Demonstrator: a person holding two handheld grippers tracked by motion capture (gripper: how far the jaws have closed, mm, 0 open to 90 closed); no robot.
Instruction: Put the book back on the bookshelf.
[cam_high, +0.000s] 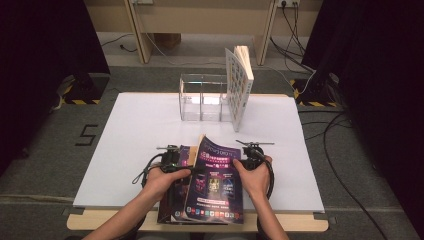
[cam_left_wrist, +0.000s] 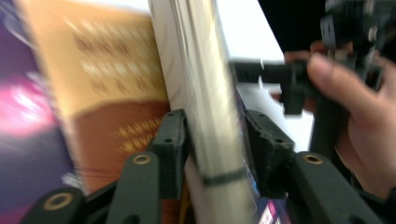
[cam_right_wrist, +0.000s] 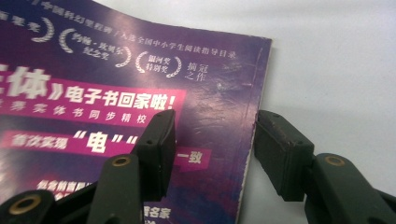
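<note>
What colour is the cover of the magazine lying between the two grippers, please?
Mostly purple, with magenta banners and white lettering; the magazine shows best in the right gripper view.

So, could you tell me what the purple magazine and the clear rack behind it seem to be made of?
Purple magazine: glossy coated paper, judging by the sheen on its printed cover and the curl of its thin pages. Clear rack: transparent rigid plastic, probably acrylic, though possibly glass; the table shows through its walls and its edges catch the light.

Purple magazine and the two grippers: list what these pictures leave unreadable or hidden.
- Left gripper view: the book edge between the jaws is motion-blurred; whether the pads press it cannot be told.
- Left gripper view: the orange cover text is smeared.
- High view: the purple magazine hides the books under it; its small print is too small.
- Right gripper view: the frame edges cut off the magazine's cover.
</note>
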